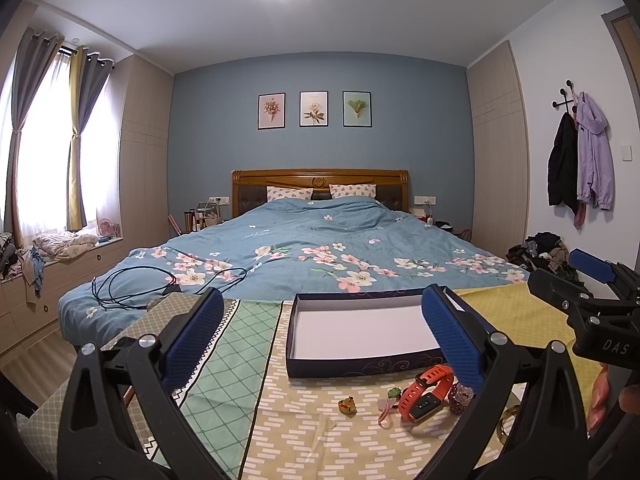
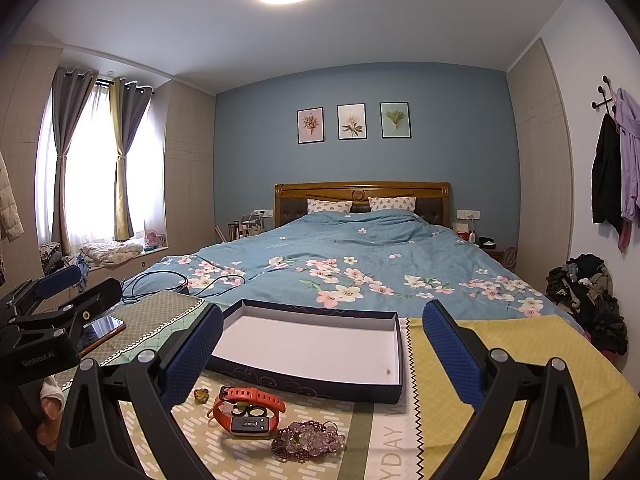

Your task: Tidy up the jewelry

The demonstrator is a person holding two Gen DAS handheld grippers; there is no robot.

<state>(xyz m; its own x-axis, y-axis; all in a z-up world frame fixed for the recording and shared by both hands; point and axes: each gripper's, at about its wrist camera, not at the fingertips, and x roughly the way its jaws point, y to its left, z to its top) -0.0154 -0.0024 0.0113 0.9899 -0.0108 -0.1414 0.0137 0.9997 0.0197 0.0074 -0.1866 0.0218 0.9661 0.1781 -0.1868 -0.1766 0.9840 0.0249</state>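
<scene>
A shallow dark-blue box with a white inside sits on the patterned cloth. In front of it lie an orange-strapped watch, a purple bead bracelet, a small gold-green trinket and a pink piece. An amber bangle peeks out at the right. My left gripper is open above the cloth, left of the pile. My right gripper is open above the jewelry, facing the box. Neither holds anything.
A phone lies on the cloth's left part. Behind the table stands a bed with a floral blue duvet and a blue cable on it. A clothes pile lies by the right wall. A hand holds the right gripper.
</scene>
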